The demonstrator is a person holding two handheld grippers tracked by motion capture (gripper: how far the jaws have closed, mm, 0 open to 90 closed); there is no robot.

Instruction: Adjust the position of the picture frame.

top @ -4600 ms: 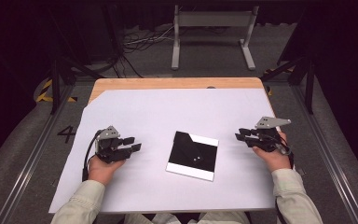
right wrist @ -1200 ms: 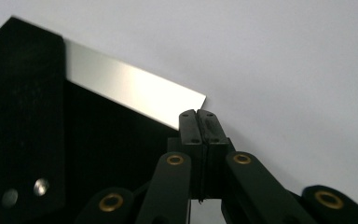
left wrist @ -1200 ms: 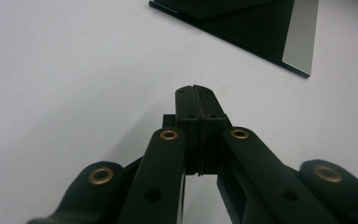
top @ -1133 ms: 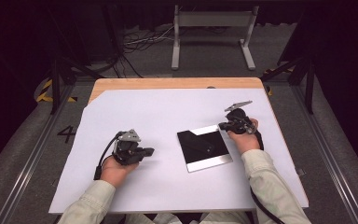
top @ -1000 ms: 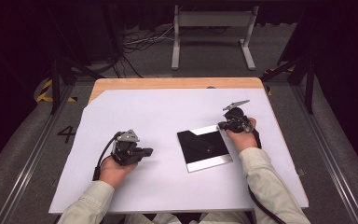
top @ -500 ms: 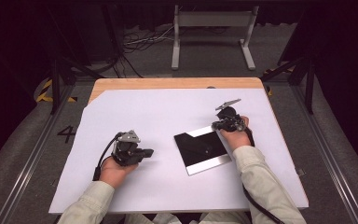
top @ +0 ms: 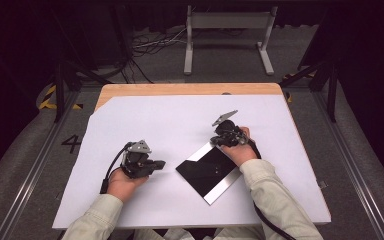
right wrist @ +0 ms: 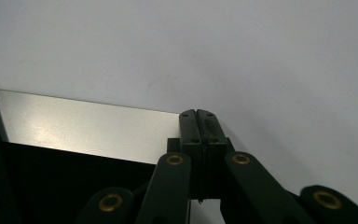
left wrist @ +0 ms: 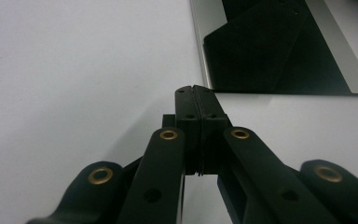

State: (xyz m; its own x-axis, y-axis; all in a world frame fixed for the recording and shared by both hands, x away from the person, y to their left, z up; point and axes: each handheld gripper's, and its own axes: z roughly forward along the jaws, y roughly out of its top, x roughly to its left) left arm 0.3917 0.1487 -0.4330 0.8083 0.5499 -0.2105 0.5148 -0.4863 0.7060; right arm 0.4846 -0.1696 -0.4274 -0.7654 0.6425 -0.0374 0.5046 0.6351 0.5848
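High view: a black plate (top: pixel 207 167) with silvery edge strips lies turned diamond-wise on the white counter (top: pixel 170 117), right of centre and nearer the front edge. The right hand hides its upper right edge, where the right claw (top: pixel 218 141) sits at its top corner. The left claw (top: pixel 159 163) rests just left of it, apart, with open sheet behind both.

Left gripper view: the jaws are pressed together, empty; the plate's corner lies just beyond, its top cut off.

Right gripper view: the jaws are closed, gripping nothing, tips at the strip's (right wrist: pixel 88 130) end; whether they touch it is unclear.
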